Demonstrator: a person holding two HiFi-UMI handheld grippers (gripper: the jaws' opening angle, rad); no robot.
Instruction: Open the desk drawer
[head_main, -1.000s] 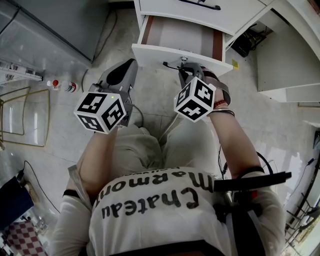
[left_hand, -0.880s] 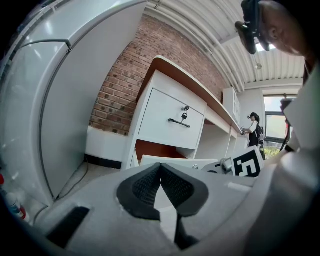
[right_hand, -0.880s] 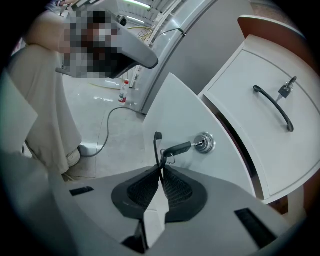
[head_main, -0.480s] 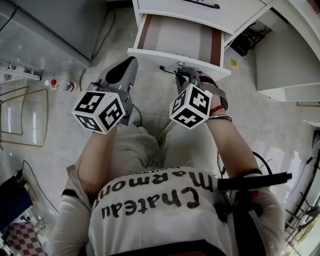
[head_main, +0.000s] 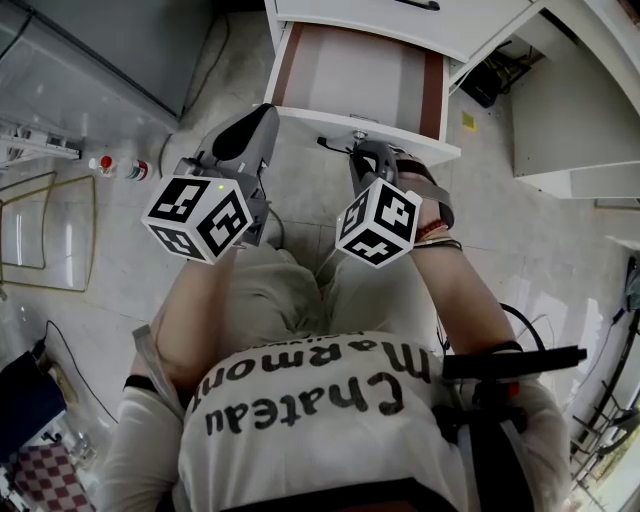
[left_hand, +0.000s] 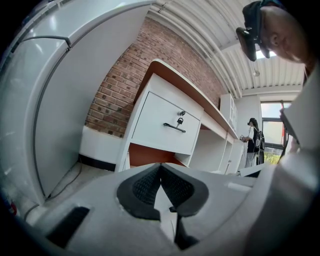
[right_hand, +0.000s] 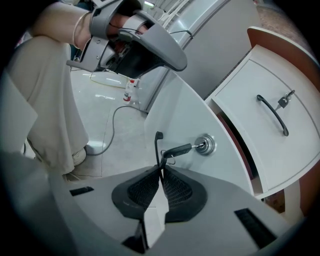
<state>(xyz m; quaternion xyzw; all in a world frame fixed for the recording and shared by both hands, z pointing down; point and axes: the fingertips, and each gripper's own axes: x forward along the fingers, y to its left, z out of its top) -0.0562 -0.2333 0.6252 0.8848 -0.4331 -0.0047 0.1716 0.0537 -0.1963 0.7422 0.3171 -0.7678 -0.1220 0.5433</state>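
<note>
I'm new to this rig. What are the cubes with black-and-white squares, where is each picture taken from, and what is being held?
There is no robot here: a person holds a two-jaw gripper in each hand, and each marker cube is part of its gripper. The head view looks down from a camera on the person's head. The other two views look along each gripper's jaws. The right gripper is shut on the thin black handle of the lower drawer, which stands partly open. A key sits in its lock. The left gripper is shut on nothing. The upper drawer is closed.
</note>
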